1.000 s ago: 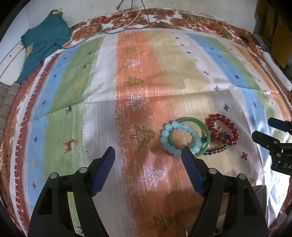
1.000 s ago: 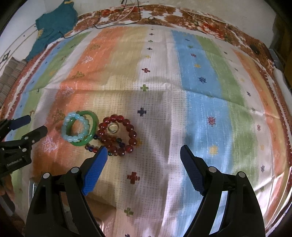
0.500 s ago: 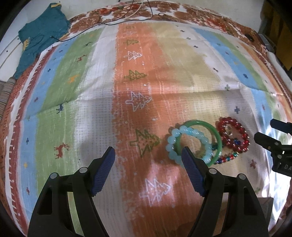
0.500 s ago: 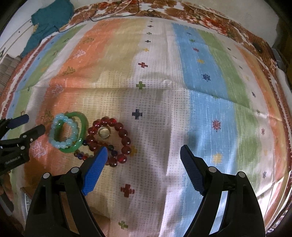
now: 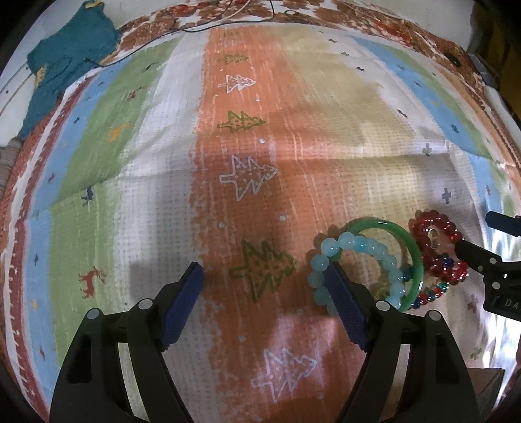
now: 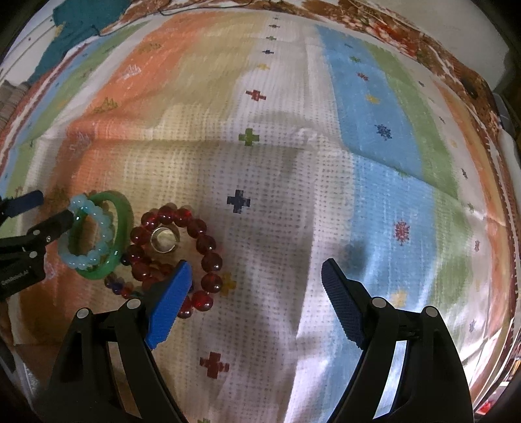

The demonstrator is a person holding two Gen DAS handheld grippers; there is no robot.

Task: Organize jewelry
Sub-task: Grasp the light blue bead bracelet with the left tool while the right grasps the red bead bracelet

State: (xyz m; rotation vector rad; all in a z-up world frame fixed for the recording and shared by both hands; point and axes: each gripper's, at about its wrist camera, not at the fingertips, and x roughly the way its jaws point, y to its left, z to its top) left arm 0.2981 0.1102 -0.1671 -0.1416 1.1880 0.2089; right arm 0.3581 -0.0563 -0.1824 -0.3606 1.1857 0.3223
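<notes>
A pile of jewelry lies on the striped cloth: a green bangle (image 5: 415, 257) (image 6: 125, 211), a light blue bead bracelet (image 5: 345, 242) (image 6: 97, 257) across it, a red bead bracelet (image 5: 438, 224) (image 6: 208, 260), a silver ring (image 6: 162, 240) inside the red one, and a small multicoloured bead strand (image 5: 433, 291) (image 6: 119, 286). My left gripper (image 5: 265, 276) is open and empty; its right fingertip overlaps the blue bracelet. My right gripper (image 6: 255, 271) is open and empty; its left fingertip is over the red bracelet's near side.
The striped cloth (image 5: 247, 146) with tree and cross patterns covers the surface. A teal garment (image 5: 65, 65) lies at the far left corner, with thin cables (image 5: 228, 19) along the far edge. A dark small object (image 6: 470, 88) sits at the far right.
Both grippers have moved forward and down toward the jewelry. The pile now sits closer to the fingertips in both views. Both grippers stay open.
</notes>
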